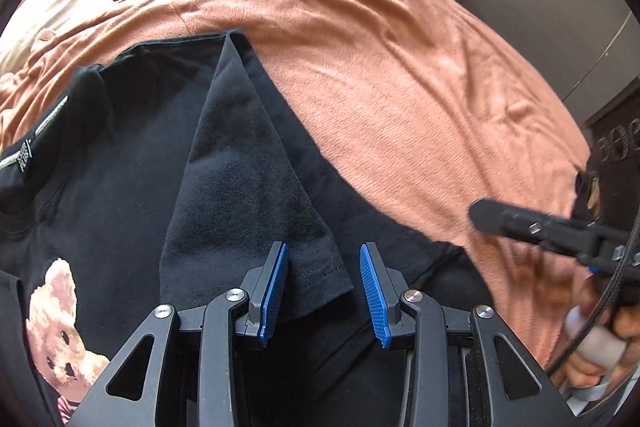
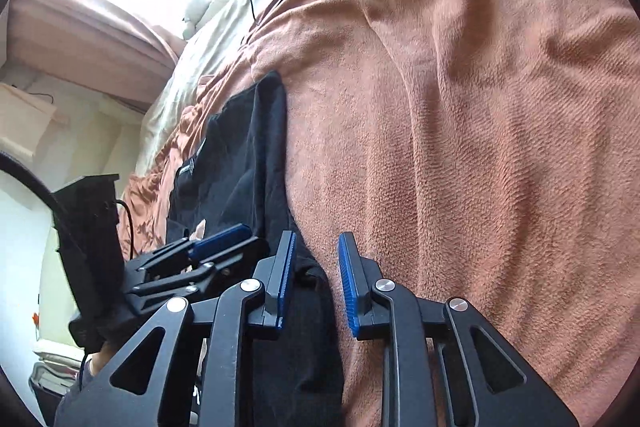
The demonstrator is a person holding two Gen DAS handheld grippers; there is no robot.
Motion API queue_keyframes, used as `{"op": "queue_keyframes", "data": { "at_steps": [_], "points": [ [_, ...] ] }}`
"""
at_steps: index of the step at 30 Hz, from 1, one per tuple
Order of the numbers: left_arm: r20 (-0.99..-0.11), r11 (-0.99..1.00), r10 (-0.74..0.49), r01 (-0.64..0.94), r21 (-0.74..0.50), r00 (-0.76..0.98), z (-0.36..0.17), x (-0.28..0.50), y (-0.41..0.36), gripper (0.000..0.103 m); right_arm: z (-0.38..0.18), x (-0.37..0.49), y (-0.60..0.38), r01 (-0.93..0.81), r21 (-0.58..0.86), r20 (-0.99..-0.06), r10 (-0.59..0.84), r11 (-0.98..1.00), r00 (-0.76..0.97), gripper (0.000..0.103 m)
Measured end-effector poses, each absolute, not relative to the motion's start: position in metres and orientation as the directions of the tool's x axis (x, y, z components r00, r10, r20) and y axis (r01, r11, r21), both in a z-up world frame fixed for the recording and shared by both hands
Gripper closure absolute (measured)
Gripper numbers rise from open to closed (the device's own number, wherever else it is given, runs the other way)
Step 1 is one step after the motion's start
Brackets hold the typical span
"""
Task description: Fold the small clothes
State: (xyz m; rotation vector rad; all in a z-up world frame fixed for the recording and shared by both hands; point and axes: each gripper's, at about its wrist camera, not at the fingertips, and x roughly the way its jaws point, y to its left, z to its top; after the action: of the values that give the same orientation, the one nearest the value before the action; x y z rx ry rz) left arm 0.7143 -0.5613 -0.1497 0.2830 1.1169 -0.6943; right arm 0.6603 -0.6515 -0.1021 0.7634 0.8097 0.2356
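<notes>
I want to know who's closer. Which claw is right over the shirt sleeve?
The left claw, open around the folded sleeve; the right claw hangs at the shirt's edge.

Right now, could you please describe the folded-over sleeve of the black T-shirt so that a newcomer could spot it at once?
Find the salmon-pink blanket covering the bed; a black T-shirt with a teddy bear print lies on it. The sleeve is the tapering flap folded across the shirt's body, its stitched hem lying between the open left gripper fingers.

Black T-shirt [image 1: 120, 163], pink bear print [image 1: 56, 323]; salmon blanket [image 1: 400, 75]; blue tool pads [image 1: 276, 291].
</notes>
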Motion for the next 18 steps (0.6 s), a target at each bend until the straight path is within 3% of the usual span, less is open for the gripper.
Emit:
{"op": "queue_keyframes", "data": {
  "at_steps": [3,5,7,18],
  "points": [
    [-0.895,0.755,-0.344,0.650,-0.084,0.284,-0.151,0.713,-0.562,0.069,-0.101,0.658,-0.646,0.065,0.694,-0.557,0.477,0.717,0.680,0.084],
    [-0.892,0.761,-0.347,0.643,-0.087,0.290,-0.150,0.715,-0.560,0.092,-0.101,0.660,-0.639,0.052,0.687,-0.558,0.480,0.725,0.677,0.084],
    [-0.888,0.762,-0.367,0.637,-0.115,0.279,-0.145,0.721,-0.555,0.098,-0.099,0.661,-0.635,0.041,0.672,-0.561,0.472,0.740,0.680,0.084],
    [-0.863,0.824,-0.309,0.565,-0.034,0.399,-0.113,0.756,-0.507,0.098,-0.090,0.665,-0.616,0.001,0.594,-0.569,0.419,0.804,0.708,0.084]
  ]
}}
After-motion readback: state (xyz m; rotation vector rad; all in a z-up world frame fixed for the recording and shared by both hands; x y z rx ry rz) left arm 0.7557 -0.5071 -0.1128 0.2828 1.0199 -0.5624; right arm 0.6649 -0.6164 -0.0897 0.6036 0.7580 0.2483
